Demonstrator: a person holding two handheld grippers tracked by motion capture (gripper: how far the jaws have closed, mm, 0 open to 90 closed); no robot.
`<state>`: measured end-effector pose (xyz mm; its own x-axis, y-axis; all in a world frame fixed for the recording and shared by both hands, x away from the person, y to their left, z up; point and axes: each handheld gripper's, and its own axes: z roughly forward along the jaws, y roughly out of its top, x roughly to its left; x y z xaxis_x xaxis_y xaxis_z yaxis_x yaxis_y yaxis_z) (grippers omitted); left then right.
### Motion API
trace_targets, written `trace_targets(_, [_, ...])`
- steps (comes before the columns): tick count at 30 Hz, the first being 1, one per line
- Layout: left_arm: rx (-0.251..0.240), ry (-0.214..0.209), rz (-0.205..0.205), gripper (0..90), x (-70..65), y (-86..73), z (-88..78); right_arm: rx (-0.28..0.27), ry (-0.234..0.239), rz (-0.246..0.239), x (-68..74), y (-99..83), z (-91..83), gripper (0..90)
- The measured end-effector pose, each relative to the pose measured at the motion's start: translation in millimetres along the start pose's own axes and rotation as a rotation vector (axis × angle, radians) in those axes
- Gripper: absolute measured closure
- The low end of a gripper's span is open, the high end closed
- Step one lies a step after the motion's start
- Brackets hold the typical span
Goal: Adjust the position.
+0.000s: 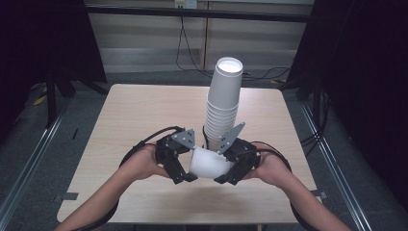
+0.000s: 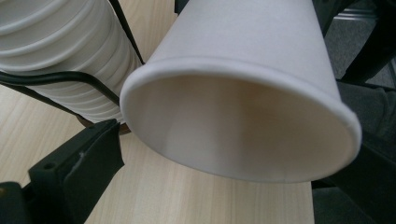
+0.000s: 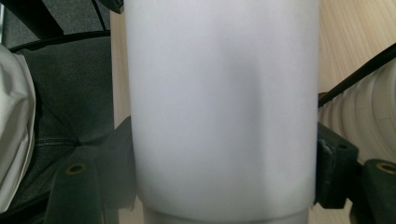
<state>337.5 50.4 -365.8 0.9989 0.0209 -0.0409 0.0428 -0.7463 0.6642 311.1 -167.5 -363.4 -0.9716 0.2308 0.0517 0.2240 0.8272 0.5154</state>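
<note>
Your right claw [image 1: 226, 179] grips the single paper cup [image 1: 210, 163] on its side above the table [image 1: 134, 115], just before the cup stack [image 1: 224, 103], while your left claw [image 1: 185, 177] stands wide beside its rim.

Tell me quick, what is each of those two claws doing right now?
Left gripper: open, jaws apart at the mouth of the single paper cup, not pressing on it.
Right gripper: closed on that cup's side, holding it.
</note>
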Motion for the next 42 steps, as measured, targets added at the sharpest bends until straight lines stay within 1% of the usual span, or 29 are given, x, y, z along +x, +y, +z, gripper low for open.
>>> trace_targets(2, [-0.003, -0.004, -0.005, 0.0, 0.3, -1.2, 0.1, -0.016, -0.002, 0.005, -0.7, -2.0, -1.0, 25.9])
trace_targets(3, [-0.009, -0.004, -0.007, 0.0, 0.5, -1.8, 0.6, -0.018, 0.000, 0.013, -0.5, -2.8, -1.7, 25.9])
trace_targets(5, [-0.025, -0.007, -0.016, 0.2, 0.7, -2.9, 1.7, -0.040, 0.004, 0.017, -1.0, -4.0, -2.8, 25.9])
trace_targets(7, [-0.034, -0.011, -0.020, 0.3, 1.3, -3.3, 2.1, -0.037, -0.005, 0.017, -1.0, -4.5, -4.1, 25.8])
trace_targets(10, [-0.051, -0.019, -0.029, 0.7, 2.1, -3.5, 2.2, -0.051, 0.004, 0.021, -1.3, -5.2, -3.4, 25.8])
trace_targets(14, [-0.073, -0.029, -0.033, 1.1, 2.9, -3.9, 2.7, -0.073, 0.005, 0.015, -1.6, -5.5, -3.1, 25.8])
trace_targets(15, [-0.076, -0.031, -0.036, 1.2, 3.2, -4.1, 2.8, -0.078, 0.013, 0.018, -1.7, -5.6, -3.1, 25.8])
trace_targets(16, [-0.089, -0.037, -0.046, 1.2, 3.3, -4.7, 3.1, -0.081, 0.015, 0.015, -1.8, -5.8, -3.1, 25.8])
trace_targets(17, [-0.091, -0.042, -0.045, 1.2, 3.9, -5.1, 2.8, -0.085, 0.013, 0.015, -1.6, -5.9, -3.2, 25.8])
trace_targets(18, [-0.103, -0.047, -0.053, 1.2, 4.1, -5.5, 2.8, -0.084, 0.015, 0.013, -1.5, -5.9, -3.2, 25.8])
trace_targets(19, [-0.105, -0.051, -0.050, 1.2, 5.0, -5.9, 2.1, -0.083, 0.013, 0.010, -1.4, -5.7, -3.2, 25.8])
trace_targets(22, [-0.126, -0.060, -0.064, 1.5, 5.3, -7.0, 2.2, -0.091, 0.017, 0.013, -1.4, -5.4, -3.1, 25.7])
trace_targets(24, [-0.128, -0.062, -0.069, 1.6, 5.6, -7.7, 2.1, -0.097, 0.020, 0.006, -1.8, -5.4, -2.8, 25.8])
trace_targets(28, [-0.140, -0.071, -0.068, 2.6, 6.0, -8.9, 2.0, -0.100, 0.022, 0.010, -2.1, -5.8, -2.6, 25.7])
trace_targets(29, [-0.138, -0.070, -0.061, 2.6, 6.6, -9.0, 1.6, -0.102, 0.022, 0.014, -2.2, -5.9, -2.5, 25.7])
trace_targets(31, [-0.153, -0.076, -0.069, 2.6, 6.4, -9.6, 1.2, -0.105, 0.025, 0.010, -2.4, -6.2, -2.3, 25.7])
trace_targets(32, [-0.155, -0.076, -0.068, 2.6, 6.6, -9.7, 0.6, -0.109, 0.027, 0.008, -2.6, -6.3, -2.3, 25.7])
trace_targets(34, [-0.172, -0.084, -0.070, 3.0, 6.8, -9.9, -0.3, -0.112, 0.024, 0.006, -2.6, -6.6, -2.4, 25.7])
trace_targets(39, [-0.184, -0.088, -0.063, 4.0, 7.8, -9.1, -3.1, -0.120, 0.025, 0.012, -2.7, -8.2, -2.8, 25.6])
trace_targets(42, [-0.193, -0.087, -0.070, 5.2, 8.3, -8.7, -4.0, -0.120, 0.020, 0.005, -2.3, -8.8, -2.9, 25.5])
